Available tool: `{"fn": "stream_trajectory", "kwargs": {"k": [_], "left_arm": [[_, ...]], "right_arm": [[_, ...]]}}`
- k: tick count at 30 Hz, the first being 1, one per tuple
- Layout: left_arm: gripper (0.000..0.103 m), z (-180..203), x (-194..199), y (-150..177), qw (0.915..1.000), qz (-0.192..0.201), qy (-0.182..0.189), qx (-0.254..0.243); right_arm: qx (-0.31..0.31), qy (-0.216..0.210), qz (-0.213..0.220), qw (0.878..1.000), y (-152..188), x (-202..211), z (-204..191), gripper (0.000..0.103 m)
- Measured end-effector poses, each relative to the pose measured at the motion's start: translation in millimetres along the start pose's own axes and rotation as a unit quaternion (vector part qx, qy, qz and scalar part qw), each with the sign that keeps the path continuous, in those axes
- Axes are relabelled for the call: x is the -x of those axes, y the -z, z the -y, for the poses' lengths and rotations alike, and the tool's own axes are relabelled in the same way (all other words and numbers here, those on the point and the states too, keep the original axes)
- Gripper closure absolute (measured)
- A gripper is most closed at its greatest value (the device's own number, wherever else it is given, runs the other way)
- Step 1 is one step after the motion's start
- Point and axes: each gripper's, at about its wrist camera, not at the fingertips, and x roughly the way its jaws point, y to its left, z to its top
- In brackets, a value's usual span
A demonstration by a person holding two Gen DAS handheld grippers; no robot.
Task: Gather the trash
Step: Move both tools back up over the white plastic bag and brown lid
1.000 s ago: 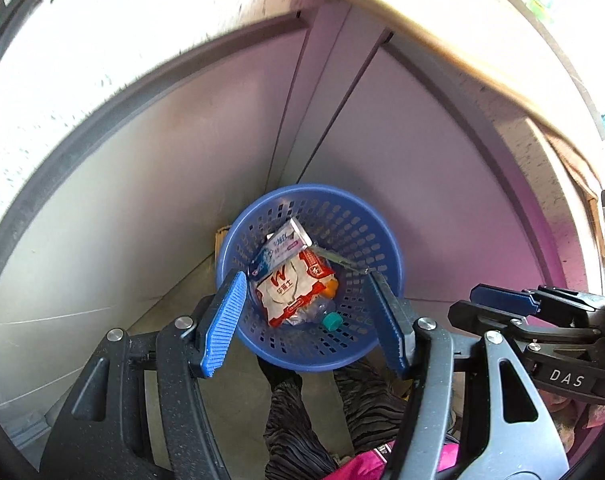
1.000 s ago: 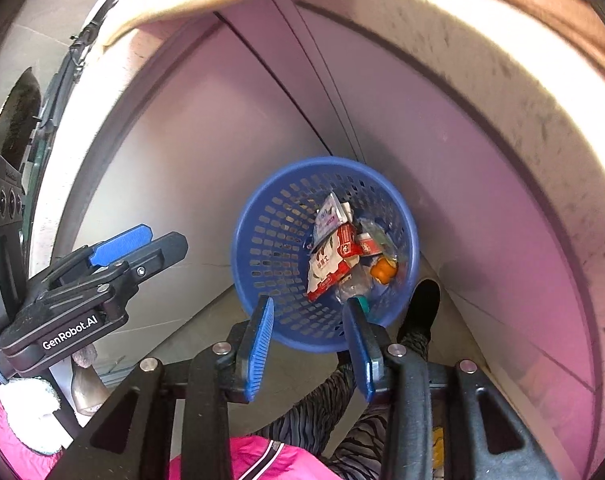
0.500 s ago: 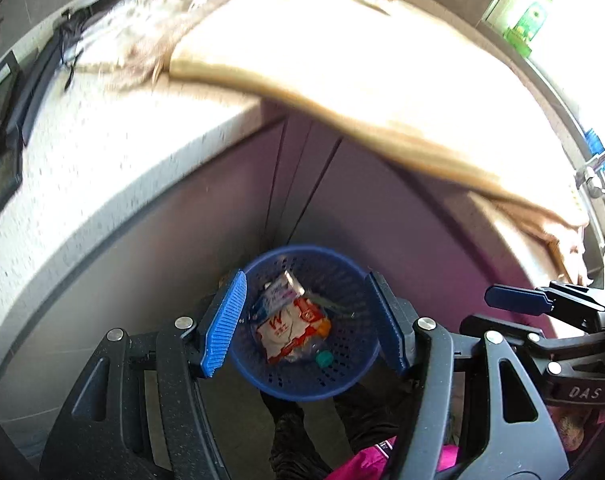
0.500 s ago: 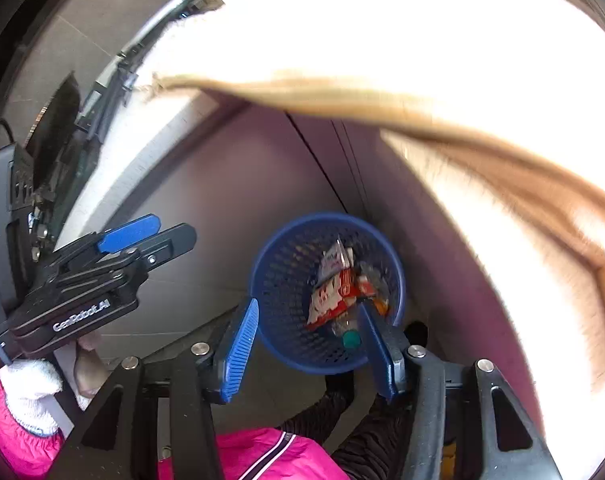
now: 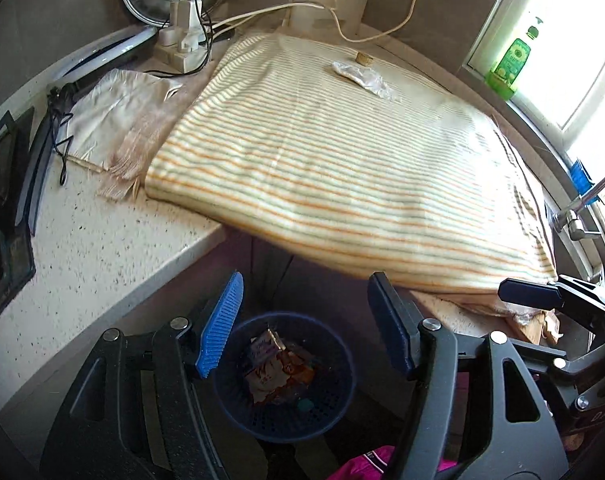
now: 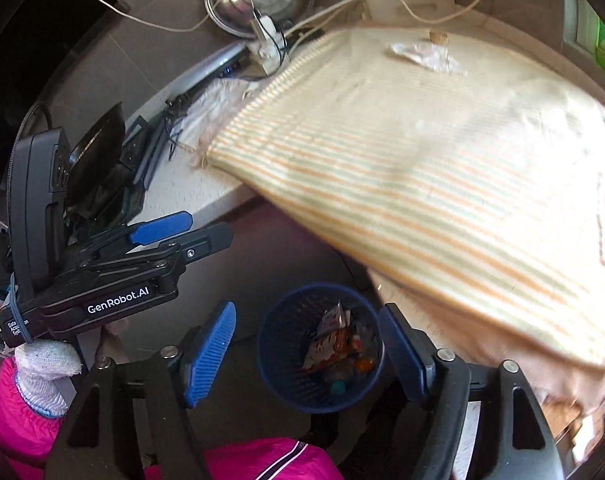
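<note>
Both grippers hung empty above the blue trash basket (image 5: 286, 376), which sat on the floor holding wrappers. The left gripper (image 5: 304, 328) stood open; the right gripper (image 6: 308, 354) had just been opening. A crumpled wrapper (image 5: 362, 78) lay far on the striped cloth (image 5: 342, 160) over the desk (image 5: 82, 248).

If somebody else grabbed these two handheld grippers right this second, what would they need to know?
Left gripper: open, empty.
Right gripper: empty, its jaws have just been opening.
Both are above the blue basket on the floor below the counter edge; it already holds wrappers and other trash.
Left to collect: a crumpled white wrapper and a small tan scrap beside it, at the far end of the striped cloth on the counter.
</note>
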Motion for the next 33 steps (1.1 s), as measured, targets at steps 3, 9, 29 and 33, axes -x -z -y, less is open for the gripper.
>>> {"fn": "stream_trajectory", "kwargs": {"k": [3, 9, 29, 33], "left_arm": [[0.032, 6, -1, -14, 1.0, 0.008, 0.002, 0.001], [0.03, 19, -9, -41, 0.9998, 0.019, 0.007, 0.008], [0.024, 78, -67, -142, 0.999, 0.039, 0.011, 0.019], [0.024, 86, -89, -163, 0.9992, 0.033, 0.013, 0.02]], "right_arm": [[0.007, 0.004, 0.016, 1.0, -10, 10, 8, 0.021], [0.01, 0.017, 0.047, 0.999, -40, 31, 33, 0.017], [-0.029, 0.043, 0.157, 0.986, -165, 67, 155, 0.0], [-0.039, 0.041, 0.161, 0.985, -195, 59, 179, 0.0]]}}
